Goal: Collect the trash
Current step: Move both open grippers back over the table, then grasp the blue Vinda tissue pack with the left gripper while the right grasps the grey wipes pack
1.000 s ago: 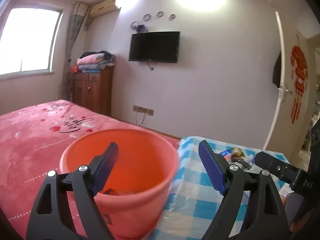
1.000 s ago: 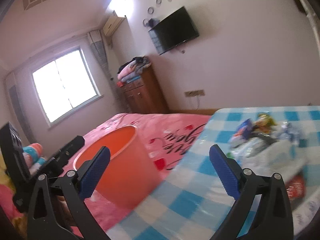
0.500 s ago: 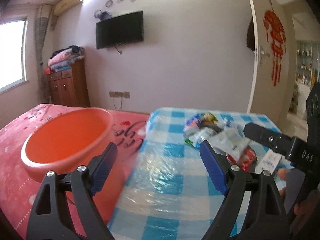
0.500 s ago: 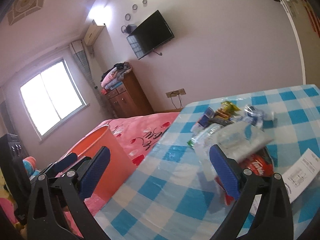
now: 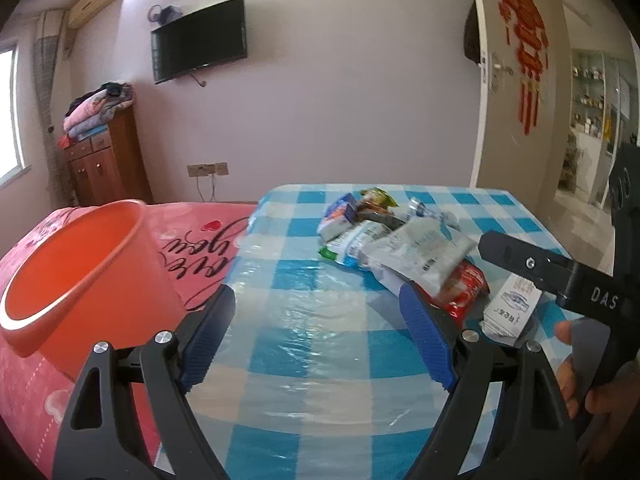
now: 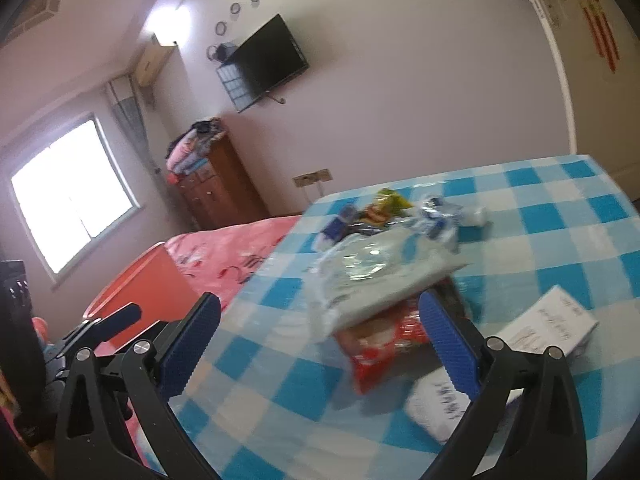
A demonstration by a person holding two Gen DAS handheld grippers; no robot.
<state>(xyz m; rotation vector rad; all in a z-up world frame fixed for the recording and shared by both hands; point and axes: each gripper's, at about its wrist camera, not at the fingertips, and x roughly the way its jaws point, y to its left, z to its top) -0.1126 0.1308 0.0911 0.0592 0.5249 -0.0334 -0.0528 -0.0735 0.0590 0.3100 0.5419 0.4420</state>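
- Lying on the blue-checked table (image 5: 320, 344), the trash pile (image 5: 400, 240) sits toward the table's far half, a heap of wrappers touching and overlapping one another.
- A large pale plastic bag (image 6: 380, 276) tops the pile; a red snack packet (image 6: 384, 336) lies partly under the bag's near edge.
- A blue packet (image 5: 340, 212) and a yellow-green wrapper (image 5: 378, 196) lie at the far end of the pile.
- A white paper box (image 6: 548, 328) lies on the table just beside the red packet, on the side away from the bucket.
- Left gripper (image 5: 316, 340): jaws wide apart, nothing between them; it hovers above the near part of the table, short of the pile.
- Right gripper (image 6: 320, 344): jaws wide apart, nothing gripped; the red packet shows in the gap, but the pads do not press on it.
- A hand (image 5: 588, 376) holds the right gripper's handle.
- An orange bucket (image 5: 80, 280) stands on the pink bed (image 5: 200, 240), just beside the table's edge.
- A television (image 5: 199, 45) hangs on the wall beyond the table; a wooden cabinet (image 5: 104, 164) stands beyond the bed.
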